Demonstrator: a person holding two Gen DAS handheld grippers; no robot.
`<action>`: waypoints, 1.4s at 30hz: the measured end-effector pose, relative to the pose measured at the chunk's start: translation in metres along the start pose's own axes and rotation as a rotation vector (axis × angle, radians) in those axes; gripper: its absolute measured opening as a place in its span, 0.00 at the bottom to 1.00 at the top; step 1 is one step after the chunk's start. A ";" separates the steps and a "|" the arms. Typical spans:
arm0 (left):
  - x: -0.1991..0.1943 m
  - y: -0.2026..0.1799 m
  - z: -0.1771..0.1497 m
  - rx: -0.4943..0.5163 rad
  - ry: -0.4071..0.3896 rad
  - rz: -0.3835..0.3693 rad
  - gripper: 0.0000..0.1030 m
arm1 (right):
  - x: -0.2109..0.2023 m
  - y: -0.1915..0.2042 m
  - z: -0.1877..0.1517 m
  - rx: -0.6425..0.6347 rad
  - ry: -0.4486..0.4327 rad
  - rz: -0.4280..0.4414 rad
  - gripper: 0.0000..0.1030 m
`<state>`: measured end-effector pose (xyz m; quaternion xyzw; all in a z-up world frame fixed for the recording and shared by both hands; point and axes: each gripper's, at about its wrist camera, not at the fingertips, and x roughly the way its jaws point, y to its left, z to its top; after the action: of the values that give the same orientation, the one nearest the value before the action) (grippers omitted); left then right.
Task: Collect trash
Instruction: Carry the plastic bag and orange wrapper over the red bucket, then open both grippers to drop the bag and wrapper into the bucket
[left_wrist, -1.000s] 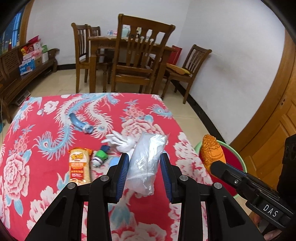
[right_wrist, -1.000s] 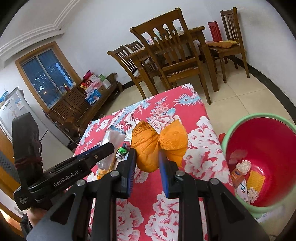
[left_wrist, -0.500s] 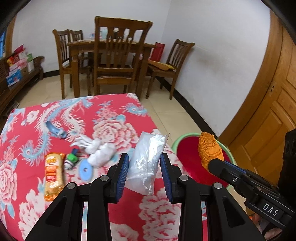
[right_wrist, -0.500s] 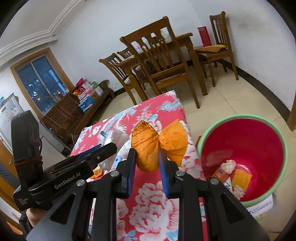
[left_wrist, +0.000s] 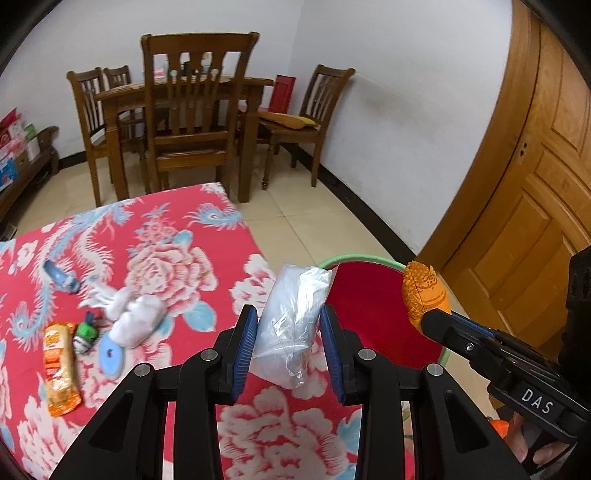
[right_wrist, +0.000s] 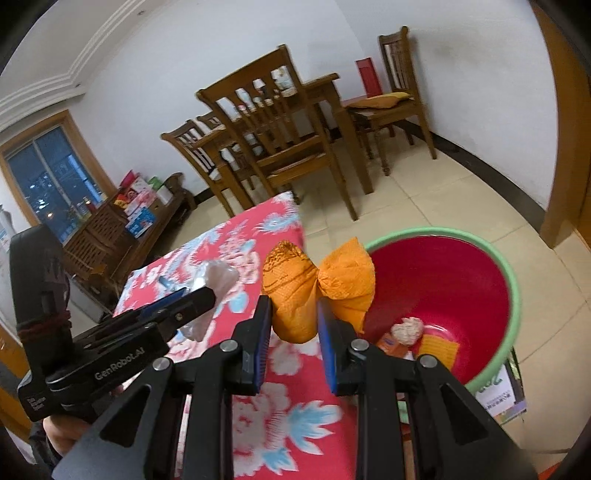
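Left claw: the left claw is closed narrow on a crumpled clear plastic bag, blue pads pressed against both its sides; the bag hangs off the worktop at its right edge, beside the bin's rim.
Right claw: the right claw pinches an orange mesh-patterned wrapper twisted like a bow at its waist, one lobe bulging to each side of the pads.
Bin: a round plastic bin, red inside with a pale green rim, stands on the tiled floor at about 3 o'clock from the worktop; the orange wrapper is held at its near-left rim.
In the bin: a white crumpled wad, a yellow packet and a small orange carton lie at the bottom.
Worktop: a worktop under a red cloth with white peonies and blue phoenixes.
Left on the worktop: from the left wrist view, at 9 o'clock of the clear bag, a white crumpled tissue, touching a flat blue disc; further left a small green-and-white bottle and an orange snack packet; at 10 o'clock, well apart, a blue tube-shaped piece.
Room: wooden dining chairs and table at 12 o'clock, a wooden door at 2 o'clock.
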<state>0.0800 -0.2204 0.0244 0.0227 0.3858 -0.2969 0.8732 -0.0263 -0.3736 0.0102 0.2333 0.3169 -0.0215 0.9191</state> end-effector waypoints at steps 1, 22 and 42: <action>0.003 -0.003 0.001 0.005 0.002 -0.004 0.34 | 0.000 -0.004 0.000 0.005 0.001 -0.009 0.26; 0.075 -0.055 -0.011 0.082 0.113 -0.060 0.34 | 0.009 -0.074 -0.004 0.122 0.046 -0.122 0.26; 0.093 -0.068 -0.021 0.106 0.153 -0.054 0.40 | 0.023 -0.101 -0.009 0.186 0.097 -0.162 0.30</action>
<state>0.0783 -0.3177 -0.0415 0.0809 0.4355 -0.3376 0.8305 -0.0319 -0.4573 -0.0517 0.2921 0.3753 -0.1139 0.8723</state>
